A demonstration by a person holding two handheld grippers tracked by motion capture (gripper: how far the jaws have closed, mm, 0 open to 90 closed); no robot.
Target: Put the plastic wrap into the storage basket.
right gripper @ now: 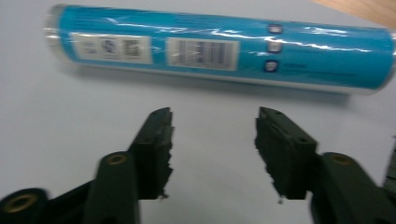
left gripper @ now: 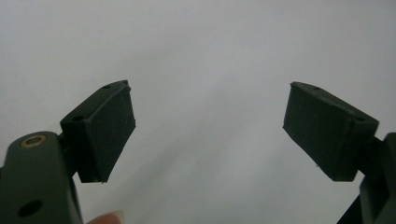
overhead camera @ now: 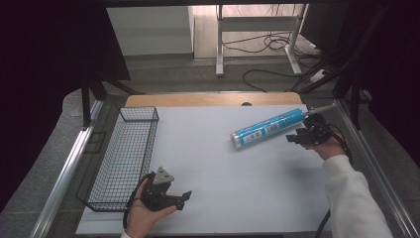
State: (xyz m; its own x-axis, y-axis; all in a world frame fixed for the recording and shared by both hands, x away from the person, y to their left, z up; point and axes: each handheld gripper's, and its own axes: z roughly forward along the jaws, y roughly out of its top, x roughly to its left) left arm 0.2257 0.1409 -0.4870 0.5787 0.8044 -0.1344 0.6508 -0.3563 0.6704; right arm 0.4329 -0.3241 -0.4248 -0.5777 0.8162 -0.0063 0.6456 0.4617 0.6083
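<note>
From the high view we see a blue tube (overhead camera: 267,129) lying slantwise on the white table (overhead camera: 223,163), its nozzle toward the far right edge, with a wire basket (overhead camera: 124,158) at the left. The right gripper (overhead camera: 297,137) sits just beside the tube; its own view adds the barcode label (right gripper: 202,52) and jaws parted, holding nothing. The left gripper (overhead camera: 184,198), near the basket, shows wide-spread pads (left gripper: 109,133) over bare table.
</note>
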